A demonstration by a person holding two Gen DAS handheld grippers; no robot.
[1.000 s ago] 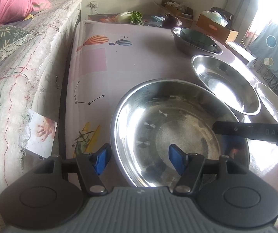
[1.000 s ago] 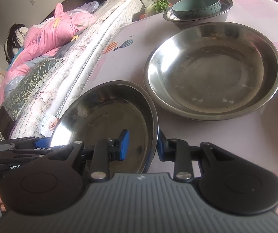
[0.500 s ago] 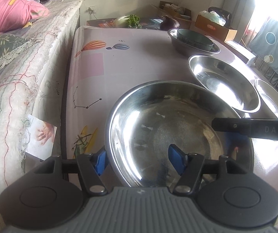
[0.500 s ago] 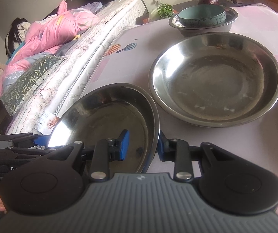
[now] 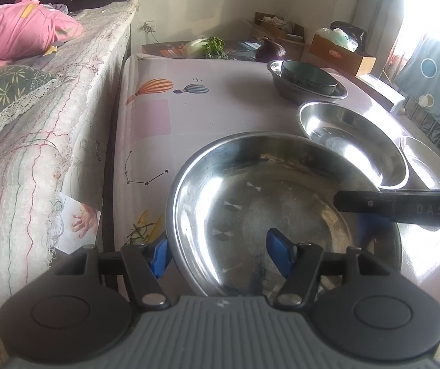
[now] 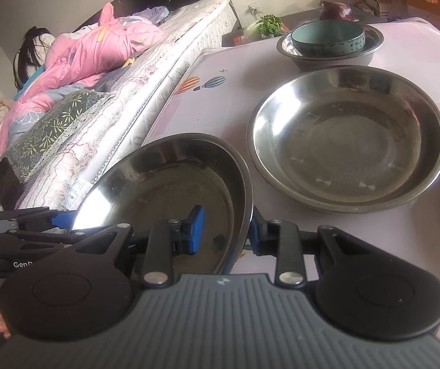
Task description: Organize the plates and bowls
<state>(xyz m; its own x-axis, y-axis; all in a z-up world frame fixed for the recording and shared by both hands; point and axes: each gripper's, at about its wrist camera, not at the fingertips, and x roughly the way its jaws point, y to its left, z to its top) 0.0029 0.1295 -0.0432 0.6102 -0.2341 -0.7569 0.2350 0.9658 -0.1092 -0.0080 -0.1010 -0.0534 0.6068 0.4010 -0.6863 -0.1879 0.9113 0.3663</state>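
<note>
The right claw (image 6: 224, 230) is pinched on the rim of a shiny steel plate (image 6: 170, 178), held tipped up at the near edge of the counter (image 6: 220, 98). The left claw (image 5: 217, 253) is apart around the plate's other edge. A second steel plate (image 6: 346, 138) lies flat nearby.

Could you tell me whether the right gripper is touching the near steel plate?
Touching. The right wrist view shows the right gripper with one blue pad inside the steel plate and the other outside, pinching its rim.
</note>
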